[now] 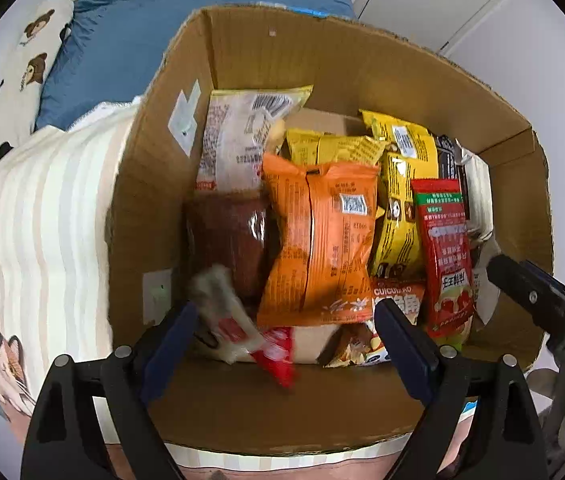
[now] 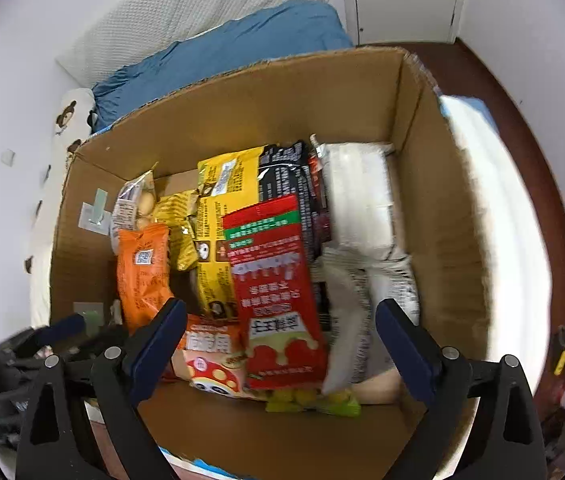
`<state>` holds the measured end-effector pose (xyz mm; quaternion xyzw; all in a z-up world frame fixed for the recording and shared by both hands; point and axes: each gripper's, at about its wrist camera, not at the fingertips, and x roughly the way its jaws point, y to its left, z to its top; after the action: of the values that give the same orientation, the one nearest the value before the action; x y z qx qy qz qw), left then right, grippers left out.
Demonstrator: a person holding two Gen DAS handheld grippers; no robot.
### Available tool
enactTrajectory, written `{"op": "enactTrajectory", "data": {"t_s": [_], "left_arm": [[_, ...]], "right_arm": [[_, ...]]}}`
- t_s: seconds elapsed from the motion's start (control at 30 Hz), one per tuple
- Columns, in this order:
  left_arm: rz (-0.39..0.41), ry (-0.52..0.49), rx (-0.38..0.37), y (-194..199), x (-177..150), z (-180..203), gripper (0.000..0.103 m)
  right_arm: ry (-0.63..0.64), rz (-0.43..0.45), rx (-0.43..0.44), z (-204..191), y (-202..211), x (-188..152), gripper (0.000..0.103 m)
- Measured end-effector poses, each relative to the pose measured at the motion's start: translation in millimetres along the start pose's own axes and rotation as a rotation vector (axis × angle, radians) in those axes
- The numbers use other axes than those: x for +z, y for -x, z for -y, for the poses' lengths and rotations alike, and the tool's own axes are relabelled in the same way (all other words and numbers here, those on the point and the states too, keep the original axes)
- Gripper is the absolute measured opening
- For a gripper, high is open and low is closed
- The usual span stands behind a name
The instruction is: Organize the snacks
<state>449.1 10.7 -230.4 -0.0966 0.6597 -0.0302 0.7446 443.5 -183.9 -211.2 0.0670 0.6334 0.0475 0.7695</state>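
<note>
A cardboard box on the bed holds several snack packets. In the left wrist view an orange packet lies in the middle, with yellow packets and a red packet to its right. My left gripper is open above the box's near side; a blurred white-and-red packet lies loose between its fingers. My right gripper is open over the red packet, with a blurred white packet beside it. The right gripper's finger shows at the right.
The box sits on a striped blanket with a cat print. A blue pillow and a bear-print pillow lie behind it. White walls and a cupboard door stand at the back. A dark wood bed edge runs to the right.
</note>
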Motion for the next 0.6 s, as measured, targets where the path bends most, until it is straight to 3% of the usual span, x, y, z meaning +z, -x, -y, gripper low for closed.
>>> {"op": "enactTrajectory", "data": {"t_s": [0.2,0.6], "left_arm": [[0.047,-0.048,0.035,15,1,12,0.092],[0.15,-0.064,0.04,47,-12,30,0.092]], "right_arm": [[0.036,0.019,-0.08,0,11,-10,0.101],[0.034,0.048,-0.09,7,32,-31,0.101]]}}
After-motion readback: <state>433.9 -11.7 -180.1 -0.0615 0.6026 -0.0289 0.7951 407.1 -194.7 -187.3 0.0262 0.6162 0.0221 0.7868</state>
